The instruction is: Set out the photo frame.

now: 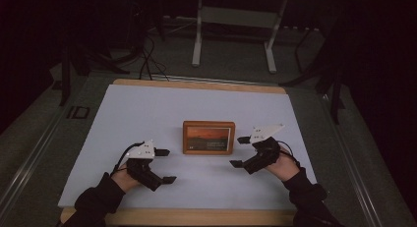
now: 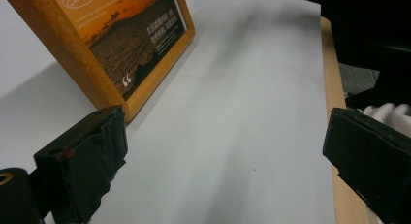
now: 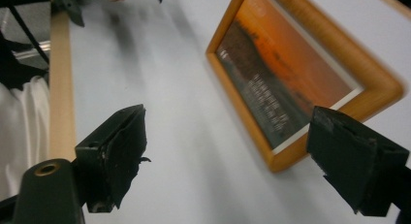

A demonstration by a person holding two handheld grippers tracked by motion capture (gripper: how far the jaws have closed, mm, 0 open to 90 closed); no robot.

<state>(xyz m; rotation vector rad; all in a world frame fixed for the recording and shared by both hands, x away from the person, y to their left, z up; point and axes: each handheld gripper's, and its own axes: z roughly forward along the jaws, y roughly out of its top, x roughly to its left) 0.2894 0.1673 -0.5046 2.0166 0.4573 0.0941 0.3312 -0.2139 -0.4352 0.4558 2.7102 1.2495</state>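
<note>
A wooden picture frame [image 1: 208,137] with an orange sunset print stands in the middle of the white table top [image 1: 147,114]. My left gripper [image 1: 166,165] is open to the frame's left, nothing between its jaws. On the frame's right, my right gripper [image 1: 239,151] is open too, its jaws a short way from the frame's edge. The left gripper view has the frame [image 2: 121,44] ahead and to the left of the wide-apart jaws [image 2: 223,156]. In the right gripper view the frame's corner [image 3: 291,78] lies just ahead of the spread jaws [image 3: 232,156].
The table top has a wooden edge [image 1: 196,217] along the near side and another at the far side. Beyond it stand a metal stand [image 1: 236,20] and cables [image 1: 147,60] on a dark floor. Bare white surface surrounds the frame.
</note>
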